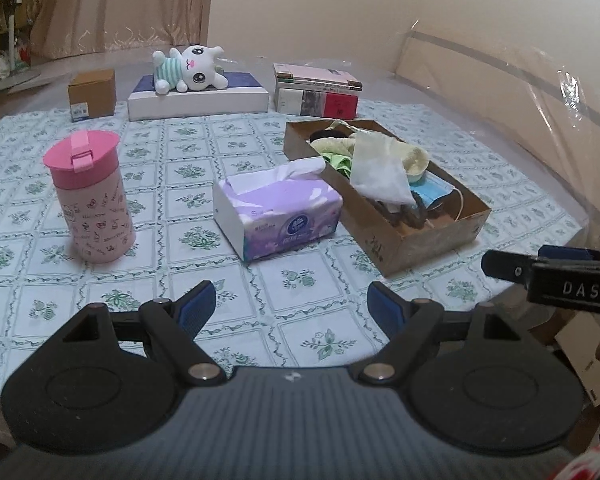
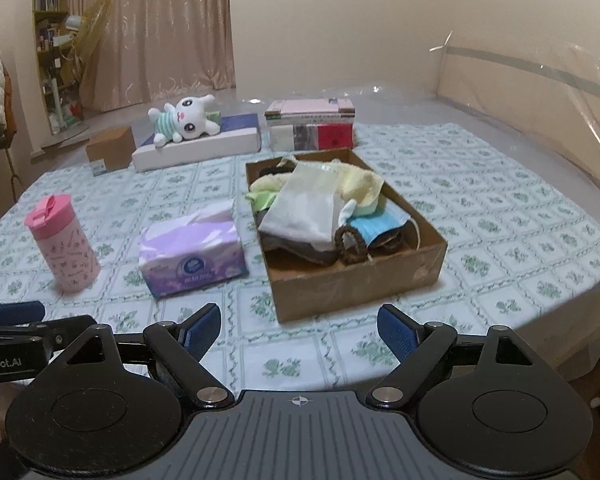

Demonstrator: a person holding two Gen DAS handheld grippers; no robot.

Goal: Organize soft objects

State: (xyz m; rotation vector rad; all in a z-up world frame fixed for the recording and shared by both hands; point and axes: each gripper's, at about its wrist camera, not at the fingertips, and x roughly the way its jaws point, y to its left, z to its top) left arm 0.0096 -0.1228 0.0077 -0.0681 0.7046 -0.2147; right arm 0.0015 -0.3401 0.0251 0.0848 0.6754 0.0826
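A brown cardboard box [image 1: 396, 248] [image 2: 356, 284] on the table holds soft things: a white cloth [image 1: 378, 170] [image 2: 300, 212], a yellow towel [image 2: 364, 184], a blue face mask [image 1: 432, 194] [image 2: 380, 226] and a dark brown item [image 2: 352, 244]. A purple tissue pack [image 1: 278, 216] [image 2: 192, 252] lies left of the box. A white plush toy [image 1: 188, 68] [image 2: 184, 122] lies on a flat white box at the back. My left gripper [image 1: 290, 306] and right gripper [image 2: 300, 330] are open and empty above the table's near edge.
A pink bottle [image 1: 90, 196] [image 2: 62, 240] stands at the left. A small brown carton [image 1: 92, 94] [image 2: 110, 152] and a stack of books [image 1: 318, 92] [image 2: 312, 126] sit at the back. The table [image 1: 148, 168] has a floral cloth. Clear plastic sheeting [image 1: 520, 92] lies to the right.
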